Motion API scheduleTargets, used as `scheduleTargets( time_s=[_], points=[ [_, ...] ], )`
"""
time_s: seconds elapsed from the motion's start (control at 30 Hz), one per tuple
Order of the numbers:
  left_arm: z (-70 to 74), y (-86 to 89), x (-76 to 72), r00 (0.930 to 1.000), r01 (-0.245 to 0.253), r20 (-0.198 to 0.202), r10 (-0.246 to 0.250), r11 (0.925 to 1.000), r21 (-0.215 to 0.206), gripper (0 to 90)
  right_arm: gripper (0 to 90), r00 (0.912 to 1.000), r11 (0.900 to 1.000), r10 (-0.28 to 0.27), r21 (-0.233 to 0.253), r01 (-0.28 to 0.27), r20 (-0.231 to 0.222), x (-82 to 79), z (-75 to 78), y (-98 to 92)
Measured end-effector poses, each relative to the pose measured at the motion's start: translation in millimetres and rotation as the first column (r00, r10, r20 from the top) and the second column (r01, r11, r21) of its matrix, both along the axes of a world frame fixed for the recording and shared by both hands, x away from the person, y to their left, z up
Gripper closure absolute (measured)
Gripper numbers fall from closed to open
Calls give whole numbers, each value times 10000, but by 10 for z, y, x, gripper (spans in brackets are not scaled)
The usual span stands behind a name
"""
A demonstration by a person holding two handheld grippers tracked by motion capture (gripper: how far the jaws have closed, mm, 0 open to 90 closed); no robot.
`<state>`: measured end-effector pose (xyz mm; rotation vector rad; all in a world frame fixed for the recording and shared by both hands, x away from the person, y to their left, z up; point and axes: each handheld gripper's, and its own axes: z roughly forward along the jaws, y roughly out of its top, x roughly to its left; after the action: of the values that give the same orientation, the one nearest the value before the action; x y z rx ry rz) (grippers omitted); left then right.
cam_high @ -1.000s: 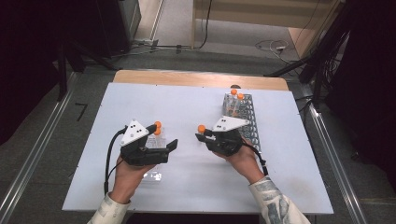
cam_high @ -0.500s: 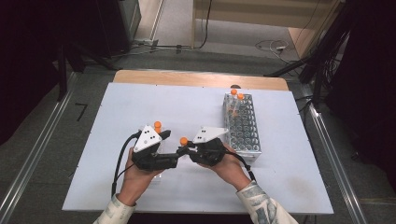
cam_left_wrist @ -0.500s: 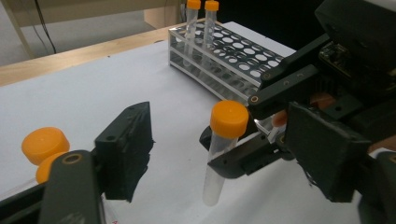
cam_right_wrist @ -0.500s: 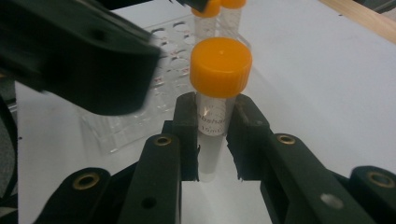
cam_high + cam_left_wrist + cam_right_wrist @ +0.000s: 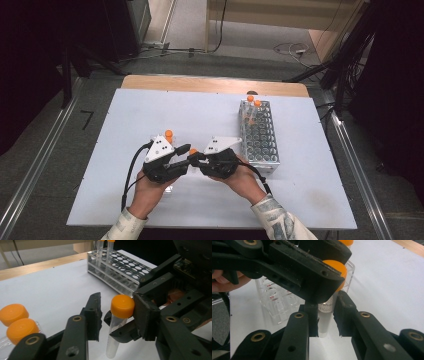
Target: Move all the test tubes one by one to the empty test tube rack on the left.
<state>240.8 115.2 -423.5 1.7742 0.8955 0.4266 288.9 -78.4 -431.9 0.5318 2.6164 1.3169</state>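
**Both grippers meet on 1 orange-capped tube at the near middle of the table**

The 2 grippers come together tip to tip over the near centre of the white table (image 5: 150, 110). Between them stands an orange-capped tube (image 5: 119, 315), upright and clear-walled.

The right gripper (image 5: 325, 315) grasps this tube by its body below the cap, 1 jaw pressed to each side. The tube's lower end sits just above or on the table; I cannot tell which.

The left gripper (image 5: 117, 312) is released around the same tube's cap: 1 jaw touches the cap on the right of the left gripper view, while the other stands apart from it with a clear gap.

Just to the left of the left gripper sits a small clear holder (image 5: 277, 302) with 2 more orange caps (image 5: 15, 320) showing in it.

To the right, near the right hand (image 5: 240, 177), lies a metal tube rack (image 5: 262, 145) running near to far. 2 orange-capped tubes (image 5: 253, 107) stand at its far end.
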Motion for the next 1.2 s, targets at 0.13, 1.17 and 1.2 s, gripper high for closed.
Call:
scheduleTargets(
  time_s=[0.13, 1.17, 1.2],
  points=[
    [-6, 2, 5, 9998, 179, -78, -180, 9998, -95, 674, 719, 9999, 9999, 101, 6, -101, -18, -6, 2, 2],
    [324, 403, -47, 9937, -996, 432, 1032, 9920, -774, 705, 327, 9973, 9971, -732, 197, 731, 34, 22, -16, -49],
    [331, 426, -47, 9931, -1053, 437, 1091, 9910, -823, 705, 327, 9972, 9971, -740, 182, 740, 40, 22, -17, -49]
  ],
)
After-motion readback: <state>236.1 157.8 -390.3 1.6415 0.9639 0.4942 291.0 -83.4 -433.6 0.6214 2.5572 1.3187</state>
